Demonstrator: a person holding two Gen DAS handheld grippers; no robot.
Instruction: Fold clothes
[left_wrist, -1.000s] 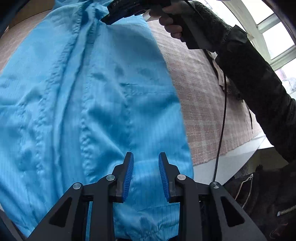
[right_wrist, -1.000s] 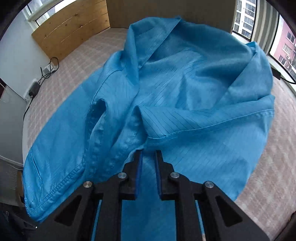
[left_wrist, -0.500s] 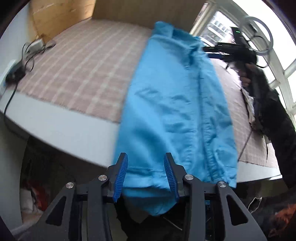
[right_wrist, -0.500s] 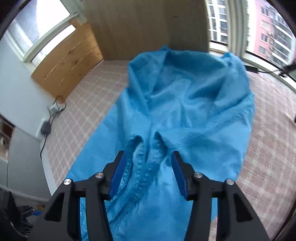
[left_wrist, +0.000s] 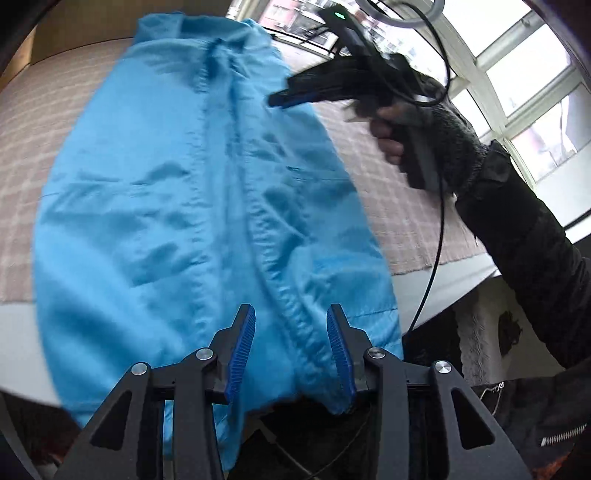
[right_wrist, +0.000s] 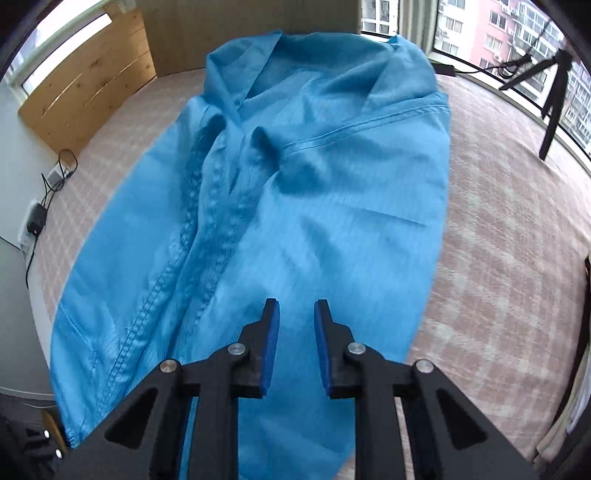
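Loosely spread, the thin blue jacket (right_wrist: 332, 206) (puckered seams) covers checked cloth (right_wrist: 509, 258).

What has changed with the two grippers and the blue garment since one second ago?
The right gripper let go of the blue garment and now stands open above it. The left gripper opened wider. The garment stayed on the checked cloth.
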